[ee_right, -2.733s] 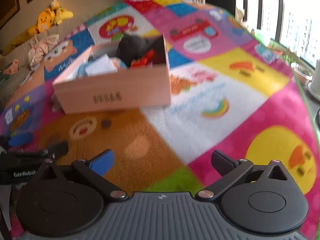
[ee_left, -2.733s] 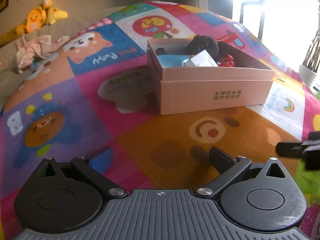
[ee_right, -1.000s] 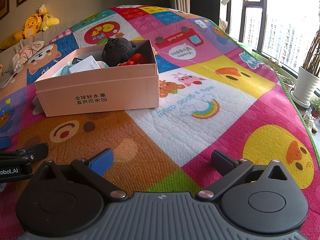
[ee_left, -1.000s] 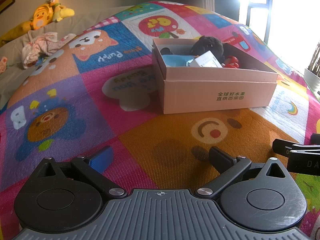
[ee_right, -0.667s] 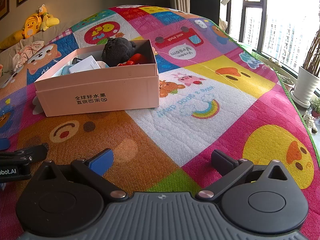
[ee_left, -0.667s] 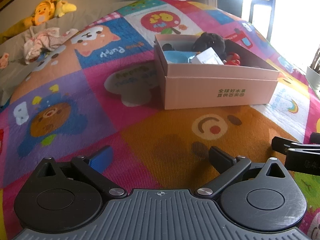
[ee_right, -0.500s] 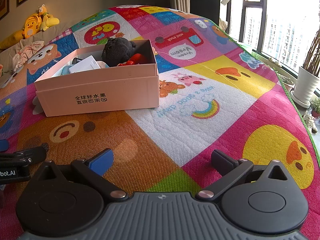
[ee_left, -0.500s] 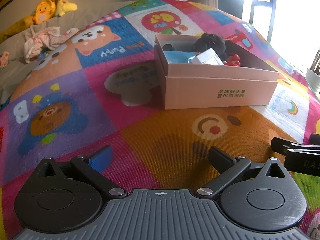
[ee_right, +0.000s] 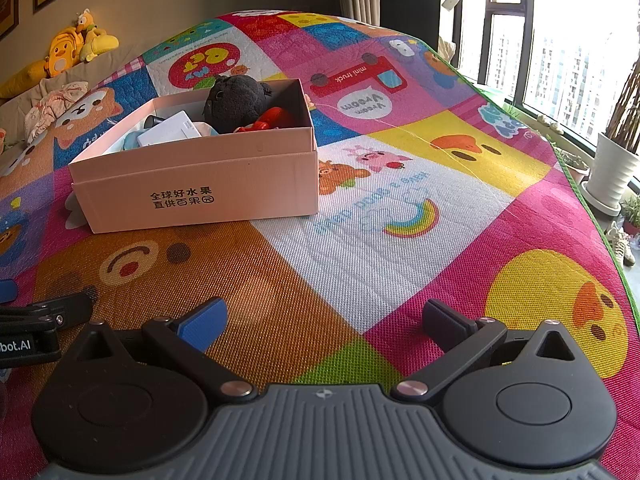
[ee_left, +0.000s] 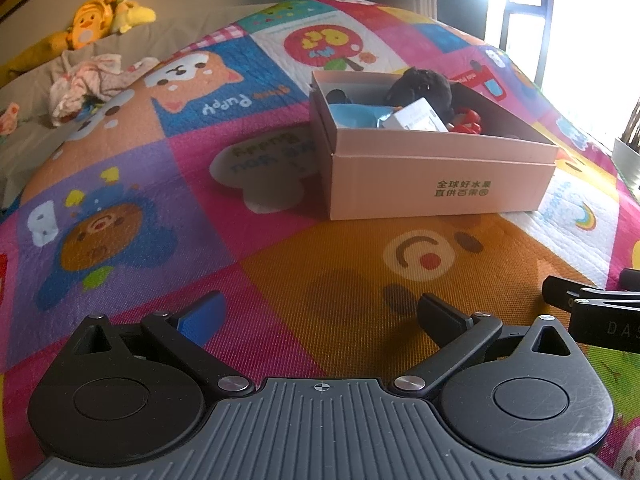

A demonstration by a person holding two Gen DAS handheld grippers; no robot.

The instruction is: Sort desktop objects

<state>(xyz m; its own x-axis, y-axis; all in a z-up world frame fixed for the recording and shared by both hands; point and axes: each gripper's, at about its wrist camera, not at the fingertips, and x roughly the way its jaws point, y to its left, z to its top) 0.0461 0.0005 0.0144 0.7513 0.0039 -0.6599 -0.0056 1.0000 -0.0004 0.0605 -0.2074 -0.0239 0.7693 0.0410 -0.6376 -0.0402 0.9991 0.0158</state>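
A pink cardboard box [ee_left: 440,184] stands on the colourful play mat; it also shows in the right wrist view [ee_right: 200,188]. Inside lie a black plush toy [ee_right: 236,102], a white flat box [ee_right: 170,134], a red toy [ee_right: 272,118] and a light blue item [ee_left: 356,116]. My left gripper [ee_left: 320,312] is open and empty, low over the mat in front of the box. My right gripper [ee_right: 326,318] is open and empty, to the right of the left one. Each gripper's finger shows at the edge of the other's view.
A sofa with yellow plush toys [ee_left: 96,20] and crumpled cloth [ee_left: 84,84] lies at the far left. A window and a potted plant [ee_right: 616,160] stand beyond the mat's right edge [ee_right: 600,224].
The left gripper has drifted slightly, so the box looks a little closer and further right. The right gripper has stayed still since one second ago. Both jaws stay open.
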